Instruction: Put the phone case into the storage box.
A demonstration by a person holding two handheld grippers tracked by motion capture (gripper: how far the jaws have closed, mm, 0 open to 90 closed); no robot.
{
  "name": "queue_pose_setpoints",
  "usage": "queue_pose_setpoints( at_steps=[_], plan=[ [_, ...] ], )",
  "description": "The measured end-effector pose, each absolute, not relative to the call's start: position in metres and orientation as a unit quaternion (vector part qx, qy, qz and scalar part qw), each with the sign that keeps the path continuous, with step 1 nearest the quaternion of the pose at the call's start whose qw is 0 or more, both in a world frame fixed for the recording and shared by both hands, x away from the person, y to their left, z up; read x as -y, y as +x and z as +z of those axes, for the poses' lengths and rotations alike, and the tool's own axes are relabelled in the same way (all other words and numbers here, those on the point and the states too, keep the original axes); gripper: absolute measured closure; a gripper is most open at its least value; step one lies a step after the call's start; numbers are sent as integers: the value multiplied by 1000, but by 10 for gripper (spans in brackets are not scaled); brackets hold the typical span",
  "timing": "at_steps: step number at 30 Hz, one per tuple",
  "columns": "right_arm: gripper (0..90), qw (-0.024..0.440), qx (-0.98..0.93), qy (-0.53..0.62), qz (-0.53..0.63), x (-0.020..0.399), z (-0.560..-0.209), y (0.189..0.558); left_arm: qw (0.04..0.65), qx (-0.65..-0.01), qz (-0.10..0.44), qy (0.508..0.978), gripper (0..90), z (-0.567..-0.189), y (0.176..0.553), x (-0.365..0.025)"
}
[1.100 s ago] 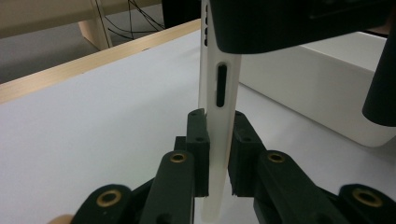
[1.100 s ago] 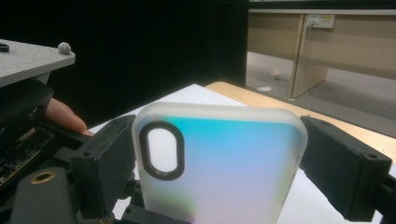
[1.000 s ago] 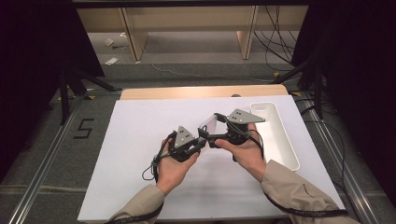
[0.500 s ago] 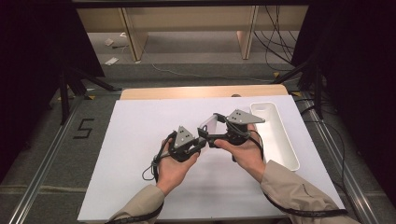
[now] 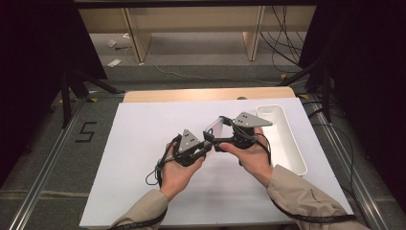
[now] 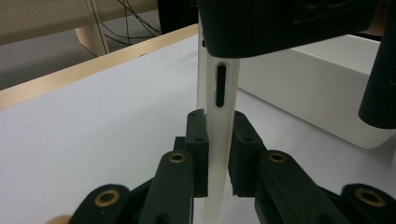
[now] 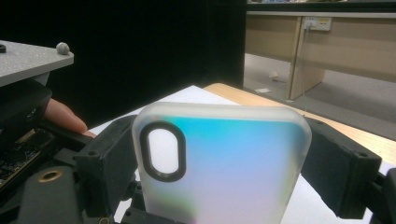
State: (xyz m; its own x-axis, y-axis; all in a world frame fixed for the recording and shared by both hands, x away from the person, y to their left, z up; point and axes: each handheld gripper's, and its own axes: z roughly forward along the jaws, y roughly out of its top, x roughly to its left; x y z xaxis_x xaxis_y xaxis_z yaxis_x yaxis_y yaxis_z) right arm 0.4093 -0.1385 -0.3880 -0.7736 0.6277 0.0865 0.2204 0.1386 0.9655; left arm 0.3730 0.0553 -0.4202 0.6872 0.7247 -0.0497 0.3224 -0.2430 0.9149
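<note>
1. A translucent phone case (image 7: pixel 219 163) is held up off the white table (image 5: pixel 143 143), between the two grippers, near the middle of the board in the high view.
2. The left gripper (image 6: pixel 218 149) has its fingers (image 6: pixel 196 144) clamped on the thin side edge of the case; in the left gripper view the pads sit on both faces with the case standing upright between them, its button slot just above the grip.
3. The right gripper (image 7: pixel 219 158) spans the case across its width: in the right gripper view its fingers (image 7: pixel 109 158) stand on either long edge, touching or nearly so. These jaws have been easing slightly closer, with the case between them.
4. The case's back faces the right gripper's camera, showing an oval camera cut-out at the upper left corner and a blue-to-pink sheen.
5. The left hand (image 5: pixel 177 167) and right hand (image 5: pixel 249 153) are close together, the grippers almost touching.
6. A white rectangular tray (image 5: pixel 287 139) lies just right of the right hand, along the table's right side, near its edge.
7. Open table surface stretches to the left of the hands and in front of them; a wooden strip (image 5: pixel 191 94) borders the far edge.
</note>
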Motion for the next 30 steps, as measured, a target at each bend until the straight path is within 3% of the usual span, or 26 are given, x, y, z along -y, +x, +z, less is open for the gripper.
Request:
queue_pose_setpoints(
  at_steps=[6,13,16,23,30],
  plan=[
    [181,183,-734,288,587,139,-386,408,514,-334,201,764,765,-419,373,-55],
    [181,187,-730,292,589,141,-385,409,513,-335,208,763,637,-420,374,-55],
    [181,190,-728,295,589,143,-384,410,511,-328,216,764,519,-420,375,-54],
    [181,195,-723,302,590,148,-381,413,499,-329,221,771,150,-421,375,-52],
    [181,198,-721,306,589,152,-379,413,491,-304,222,786,0,-422,372,-54]
  ],
)
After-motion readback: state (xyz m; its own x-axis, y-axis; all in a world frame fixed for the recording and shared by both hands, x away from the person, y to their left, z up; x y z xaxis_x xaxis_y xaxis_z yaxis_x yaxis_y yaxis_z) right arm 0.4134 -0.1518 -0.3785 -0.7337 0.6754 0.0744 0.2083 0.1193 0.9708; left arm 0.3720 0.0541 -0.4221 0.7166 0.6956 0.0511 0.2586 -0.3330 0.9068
